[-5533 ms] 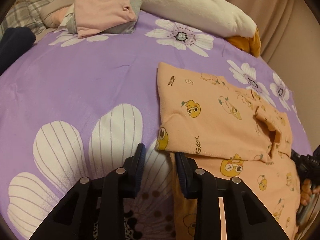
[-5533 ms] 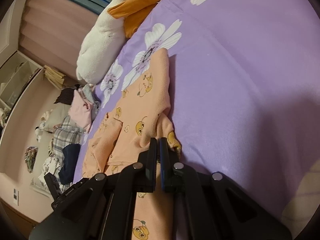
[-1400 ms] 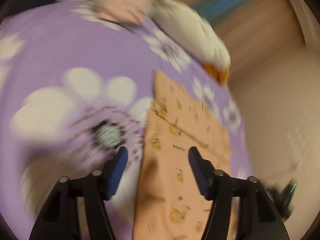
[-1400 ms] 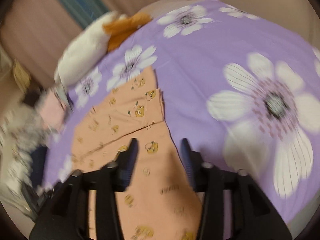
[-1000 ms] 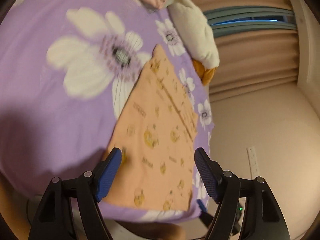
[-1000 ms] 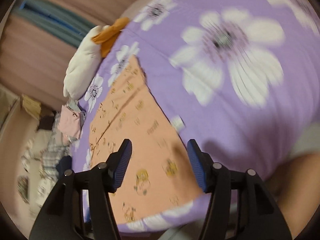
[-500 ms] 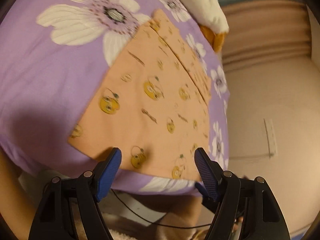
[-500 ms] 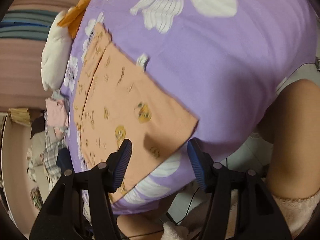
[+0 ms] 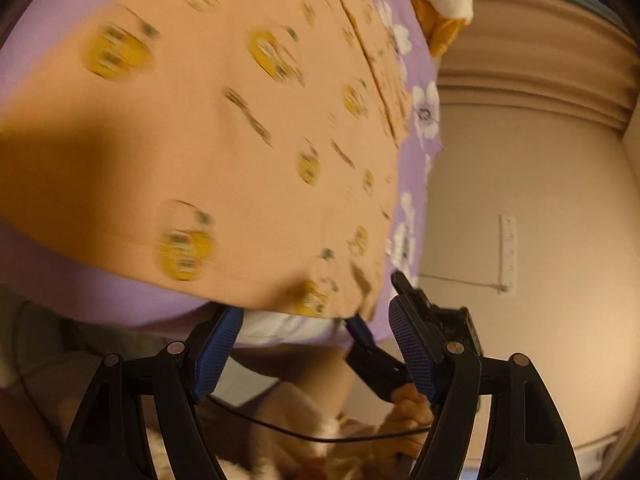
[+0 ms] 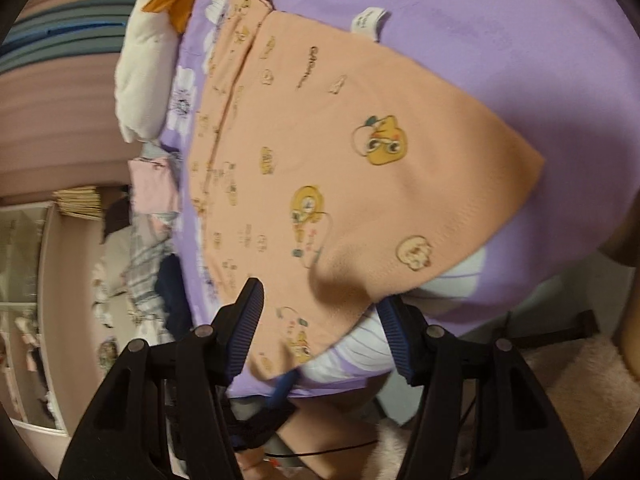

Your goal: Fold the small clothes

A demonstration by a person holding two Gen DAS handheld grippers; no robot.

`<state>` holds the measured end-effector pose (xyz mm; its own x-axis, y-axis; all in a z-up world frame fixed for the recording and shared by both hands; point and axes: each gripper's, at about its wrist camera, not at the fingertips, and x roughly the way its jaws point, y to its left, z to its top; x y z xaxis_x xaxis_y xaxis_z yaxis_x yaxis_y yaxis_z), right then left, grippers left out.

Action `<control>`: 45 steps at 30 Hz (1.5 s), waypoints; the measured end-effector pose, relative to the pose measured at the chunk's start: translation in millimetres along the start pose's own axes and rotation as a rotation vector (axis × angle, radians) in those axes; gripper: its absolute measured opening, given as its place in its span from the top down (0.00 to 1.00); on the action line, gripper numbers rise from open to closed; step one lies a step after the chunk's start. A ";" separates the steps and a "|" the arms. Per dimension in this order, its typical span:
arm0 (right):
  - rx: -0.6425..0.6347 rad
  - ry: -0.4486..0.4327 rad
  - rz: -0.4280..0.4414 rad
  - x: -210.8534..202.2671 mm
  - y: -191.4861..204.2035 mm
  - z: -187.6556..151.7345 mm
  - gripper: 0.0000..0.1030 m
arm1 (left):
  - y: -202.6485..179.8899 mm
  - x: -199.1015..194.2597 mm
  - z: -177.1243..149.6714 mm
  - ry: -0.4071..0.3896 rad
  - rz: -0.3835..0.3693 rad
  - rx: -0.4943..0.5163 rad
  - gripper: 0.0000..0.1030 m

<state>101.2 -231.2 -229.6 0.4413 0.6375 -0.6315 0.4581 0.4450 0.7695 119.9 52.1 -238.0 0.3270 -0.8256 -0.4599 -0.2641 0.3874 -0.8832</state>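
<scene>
An orange garment with yellow cartoon prints [image 9: 224, 132] lies flat on the purple flowered bedspread [image 9: 80, 288], its sleeves folded in; it also shows in the right wrist view [image 10: 340, 168]. My left gripper [image 9: 316, 344] is open and empty, just below the garment's near hem at the bed edge. My right gripper [image 10: 320, 328] is open and empty, its jaws either side of the near hem corner. The other gripper's blue-padded tip [image 9: 360, 328] shows close by in the left wrist view, and again in the right wrist view [image 10: 284, 388].
A white and orange plush [image 10: 144, 64] lies at the head of the bed. Folded clothes [image 10: 154, 184] are piled beyond the garment. A cable [image 9: 320, 436] and the person's hand [image 9: 408, 404] hang below the bed edge. A wall [image 9: 540, 240] stands to the right.
Both grippers have dropped to the near bed edge and closed in on the garment's hem, which now fills both views. Both jaws stayed open.
</scene>
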 end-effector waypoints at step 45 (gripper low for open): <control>-0.139 -0.288 -0.189 -10.1 -11.1 21.7 1.00 | 33.2 -48.0 6.0 -0.499 0.186 -0.005 0.93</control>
<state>108.4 -256.3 -233.8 0.5671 0.3415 -0.7495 0.4522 0.6315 0.6299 100.9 107.0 -245.8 0.6659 -0.4472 -0.5972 -0.3628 0.5054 -0.7829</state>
